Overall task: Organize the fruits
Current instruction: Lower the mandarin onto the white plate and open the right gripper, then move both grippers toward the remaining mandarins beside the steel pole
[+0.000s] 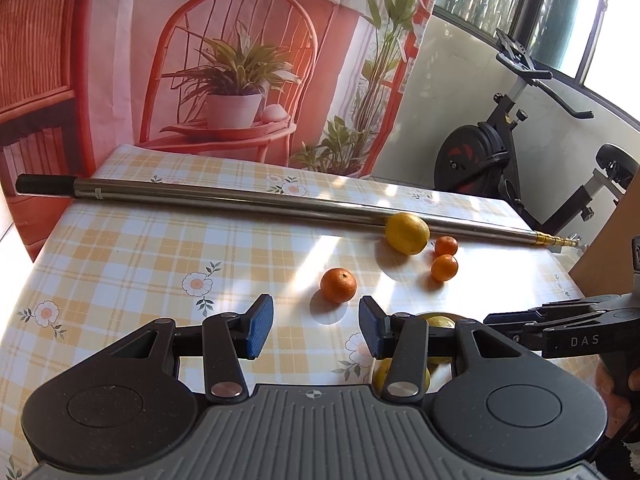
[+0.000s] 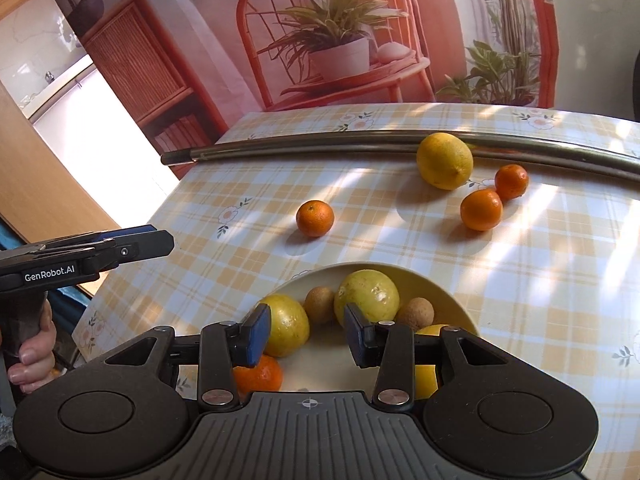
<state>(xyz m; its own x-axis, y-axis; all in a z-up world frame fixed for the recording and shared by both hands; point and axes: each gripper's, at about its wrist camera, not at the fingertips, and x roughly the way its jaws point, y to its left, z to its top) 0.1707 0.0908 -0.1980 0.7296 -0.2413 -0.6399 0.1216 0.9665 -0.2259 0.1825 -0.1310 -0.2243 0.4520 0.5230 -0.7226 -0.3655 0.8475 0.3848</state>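
In the right wrist view, the right hand-held gripper [image 2: 306, 334] hung over the bowl [image 2: 452, 298] at the lower centre of the frame, its blue pads apart with nothing between them. The left hand-held gripper [image 1: 316, 330] likewise stood apart and empty, low in its own view, over the counter [image 1: 160, 248].

Judging by the layout, the step in hand was fetching the next loose fruit for the bowl. The nearest candidate was the lone mandarin [image 2: 315, 218], left of centre. A good pick would likely come down from above with the pads set either side of its widest part, closing gently so the round fruit did not squirt sideways or roll toward the metal pole [image 2: 320, 148] along the far edge.

Three more fruits lay loose at the upper right: a large lemon [image 2: 445, 161] touching the pole, and two small mandarins [image 2: 481, 210] just beside each other.

The bowl was pale and shallow, holding two yellow-green round fruits [image 2: 368, 296], two small brown ones [image 2: 416, 314], an orange one [image 2: 260, 376] near the left pad, and a yellow fruit partly hidden behind the right finger. Sunlight fell in patches across the checked cloth.
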